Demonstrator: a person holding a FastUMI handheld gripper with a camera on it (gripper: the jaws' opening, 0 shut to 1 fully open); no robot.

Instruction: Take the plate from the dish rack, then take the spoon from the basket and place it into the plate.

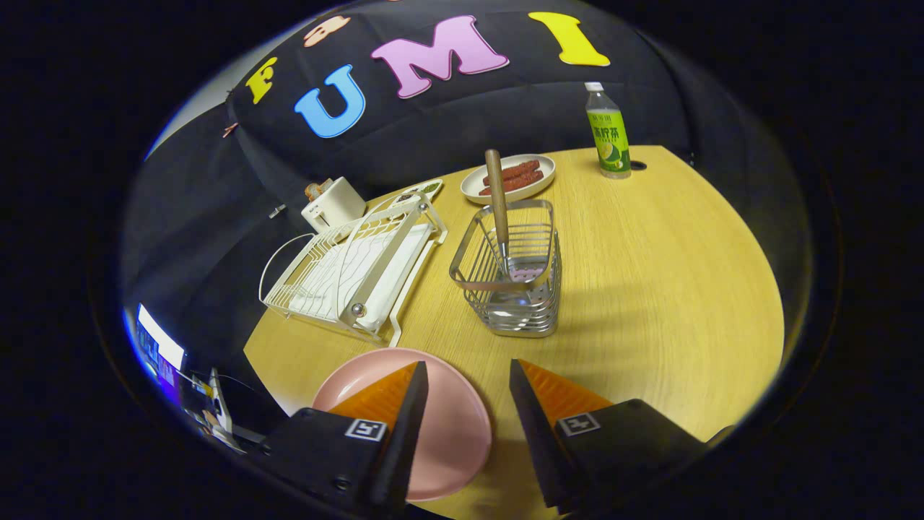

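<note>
Gripper [468, 375] fingers spread apart, holding nothing. Pink plate [440, 426] already out on the table, under the left finger. Spoon [499, 217] still in basket [509, 289] at 12 o'clock, that's what's left.

Nothing here can be read out as plain text. The clear plastic bottle with a green label [608, 133], at the far edge of the round wooden table [671, 303], carries white characters. The gripper [468, 363], fingers spread and gripping nothing, bears a square black-and-white marker [364, 430] on each finger's base.
</note>
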